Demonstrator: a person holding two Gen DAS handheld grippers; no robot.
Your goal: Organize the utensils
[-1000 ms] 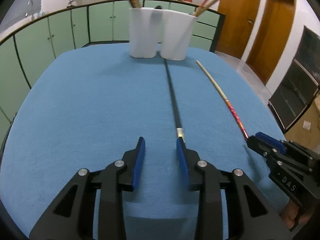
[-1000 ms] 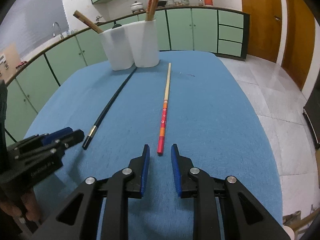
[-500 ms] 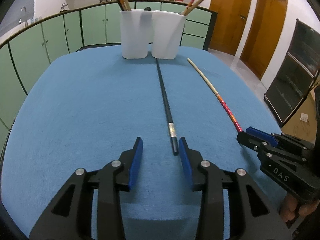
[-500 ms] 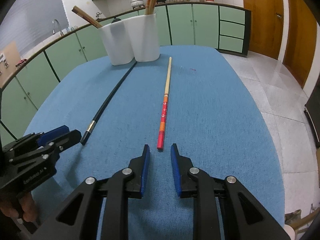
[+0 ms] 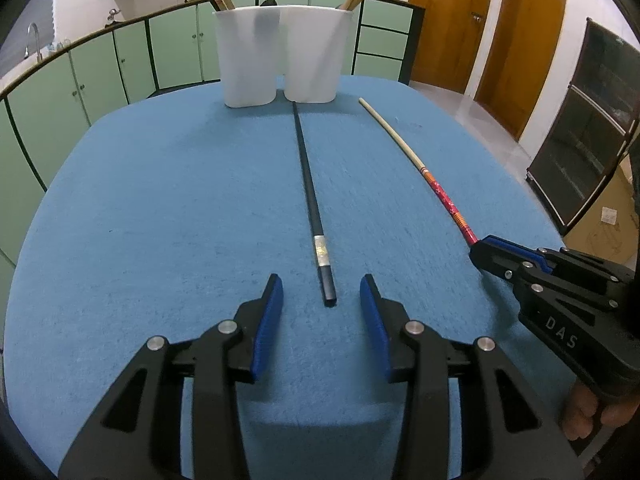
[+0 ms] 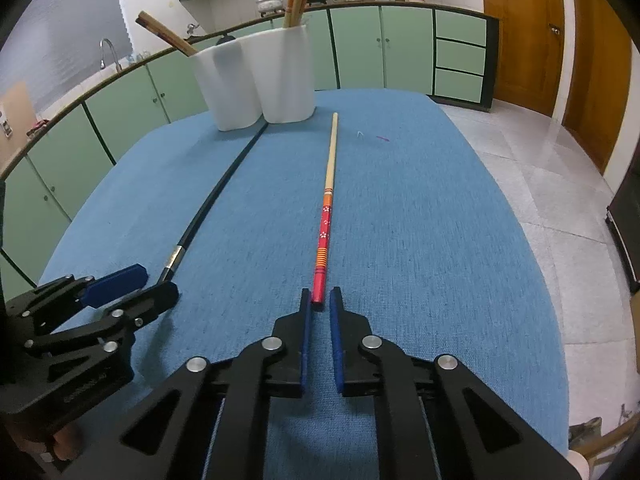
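Note:
A black chopstick (image 5: 310,196) lies on the blue table, its near end just ahead of and between the fingertips of my open left gripper (image 5: 320,294). A red-and-tan chopstick (image 6: 326,216) lies to its right, its red end at the fingertips of my right gripper (image 6: 319,300), whose jaws stand narrowly apart with nothing between the pads. A white two-cup holder (image 5: 280,66) with several chopsticks stands at the far end. The black chopstick (image 6: 208,204) and the left gripper (image 6: 132,286) also show in the right wrist view.
The blue cloth-covered table (image 5: 140,208) drops off at the right onto a tiled floor (image 6: 560,184). Green cabinets (image 5: 100,72) curve behind the table. Wooden doors (image 5: 492,32) stand at the back right.
The left gripper has shifted left and drawn back, so the black chopstick's end now lies centred ahead of its jaws. The right gripper has closed in on the red chopstick's end.

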